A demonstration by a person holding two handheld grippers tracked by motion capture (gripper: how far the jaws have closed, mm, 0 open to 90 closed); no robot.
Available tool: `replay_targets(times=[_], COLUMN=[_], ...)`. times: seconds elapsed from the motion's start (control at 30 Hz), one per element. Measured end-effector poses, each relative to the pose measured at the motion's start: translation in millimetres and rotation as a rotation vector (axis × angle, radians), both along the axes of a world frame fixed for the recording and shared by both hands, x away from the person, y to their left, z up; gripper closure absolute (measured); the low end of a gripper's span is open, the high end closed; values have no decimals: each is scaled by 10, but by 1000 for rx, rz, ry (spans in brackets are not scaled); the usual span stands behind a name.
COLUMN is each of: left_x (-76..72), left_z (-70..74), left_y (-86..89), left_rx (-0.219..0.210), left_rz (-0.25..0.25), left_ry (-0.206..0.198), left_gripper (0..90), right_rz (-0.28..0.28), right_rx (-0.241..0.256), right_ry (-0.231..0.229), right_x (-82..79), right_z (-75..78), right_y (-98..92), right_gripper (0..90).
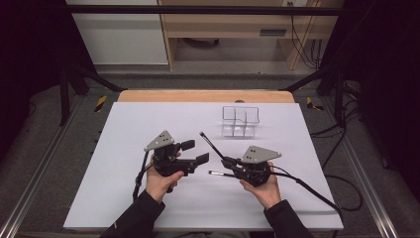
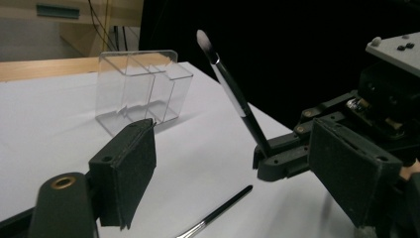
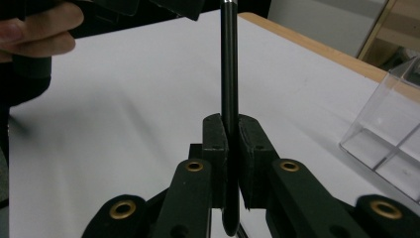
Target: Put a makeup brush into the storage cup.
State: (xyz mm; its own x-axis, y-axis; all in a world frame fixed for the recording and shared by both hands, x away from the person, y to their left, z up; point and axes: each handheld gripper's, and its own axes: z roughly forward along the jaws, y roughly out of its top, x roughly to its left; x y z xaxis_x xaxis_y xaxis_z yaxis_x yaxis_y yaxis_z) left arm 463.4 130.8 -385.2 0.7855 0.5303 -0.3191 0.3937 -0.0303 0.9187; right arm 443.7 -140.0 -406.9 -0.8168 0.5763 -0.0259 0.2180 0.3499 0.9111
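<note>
Unmarked makeup brush (image 3: pixel 229 74), clamped upright

1. We take this for a lab or recording room rather than a home: black frame bars (image 1: pixel 198 10) cross above the worktop (image 1: pixel 148 124), with slanted struts at both sides.
2. We see the worktop covered by a plain white sheet over wood, standing on grey carpet (image 1: pixel 44 144).
3. We note loose cables (image 1: pixel 341 144) on the floor at the right and yellow-black tape marks (image 1: pixel 100 102).
4. Behind stands bare wooden furniture (image 1: pixel 233 25) with more cables hanging.
</note>
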Motion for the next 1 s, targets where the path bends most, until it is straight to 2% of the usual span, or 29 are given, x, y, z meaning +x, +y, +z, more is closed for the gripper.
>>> replay_targets(times=[0.13,0.53,0.83,1.0], left_x=[14,90,114,98], left_z=[36,40,39,48], left_y=[-55,-152,-144,-134], left_rx=[-23,-73,-98,-101], left_rz=[-1,-3,4,10], left_ry=[-7,19,36,27], left_gripper=[207,317,491,570], right_rz=[-1,15,32,36], right_rx=[21,48,55,57], right_ry=[-2,0,-1,-5], right_x=[-1,-5,-18,-22], right_z=[16,8,4,-3], right_y=[-3,23,43,55], right_gripper=[833,833,833,833])
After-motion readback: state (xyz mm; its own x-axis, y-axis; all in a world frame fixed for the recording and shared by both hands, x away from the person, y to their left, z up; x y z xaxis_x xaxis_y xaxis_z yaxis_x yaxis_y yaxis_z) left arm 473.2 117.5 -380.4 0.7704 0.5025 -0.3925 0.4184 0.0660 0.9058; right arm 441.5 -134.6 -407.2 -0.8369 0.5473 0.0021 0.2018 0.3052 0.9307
